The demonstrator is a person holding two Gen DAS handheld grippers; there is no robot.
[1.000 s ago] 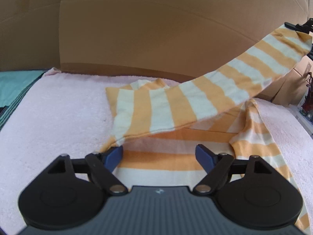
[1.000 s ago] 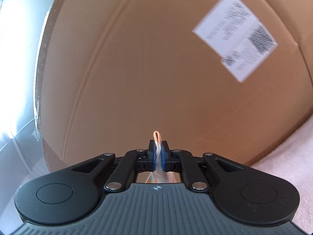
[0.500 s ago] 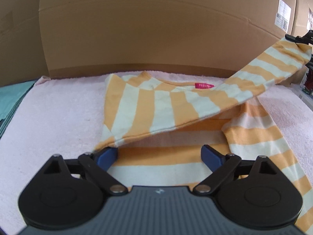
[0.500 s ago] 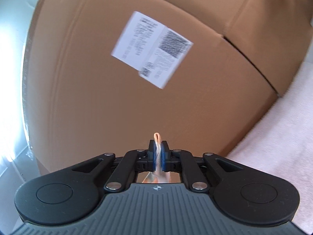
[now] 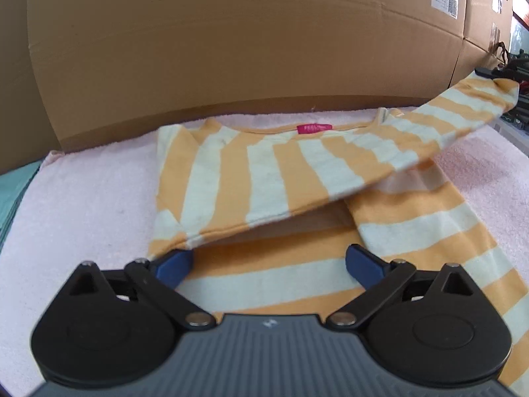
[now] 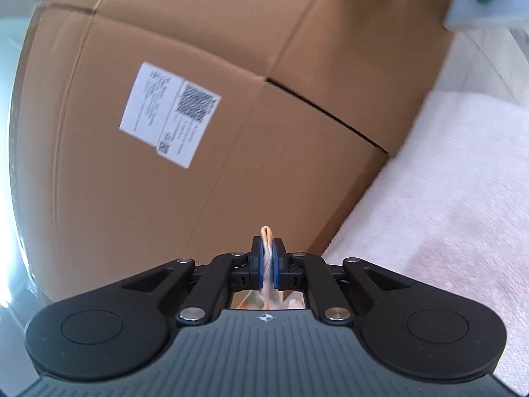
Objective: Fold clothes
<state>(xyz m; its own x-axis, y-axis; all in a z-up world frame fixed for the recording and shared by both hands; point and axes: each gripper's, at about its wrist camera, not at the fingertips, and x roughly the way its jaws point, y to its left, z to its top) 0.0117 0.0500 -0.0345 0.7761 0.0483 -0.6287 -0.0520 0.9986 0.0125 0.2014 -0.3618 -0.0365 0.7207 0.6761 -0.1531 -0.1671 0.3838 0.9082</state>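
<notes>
The striped shirt (image 5: 264,178), orange and cream, lies on a pale pink towel (image 5: 82,198) with its neckline toward the cardboard boxes; a small pink label (image 5: 314,128) sits at the collar. One sleeve (image 5: 446,112) is lifted off the towel and stretched up to the right, its body side folded across the chest so the stripes there run the other way from those on the panel below. Only the left wrist view shows this whole spread.

The left gripper (image 5: 267,264) hangs low over the near part of the shirt, its blue pads (image 5: 173,266) far apart and the jaws opening; striped cloth lies beneath the gap, but the pads press on nothing. At the far end of the raised sleeve, that same view catches a dark tip of the right gripper (image 5: 486,72) at the cuff.

The right wrist view gives what the left cannot — the grip itself. The right gripper (image 6: 268,258) has its pads closed tight on a thin fold of the sleeve (image 6: 267,235), a loop of orange cloth poking out above them. Ahead stands a brown cardboard box (image 6: 231,182) with a white shipping label (image 6: 170,119), and the towel (image 6: 446,215) runs along the right. The shirt's body is outside this view.

In the left view, a teal cloth (image 5: 16,192) lies at the towel's left edge — more boxes (image 5: 231,49) close the back.
</notes>
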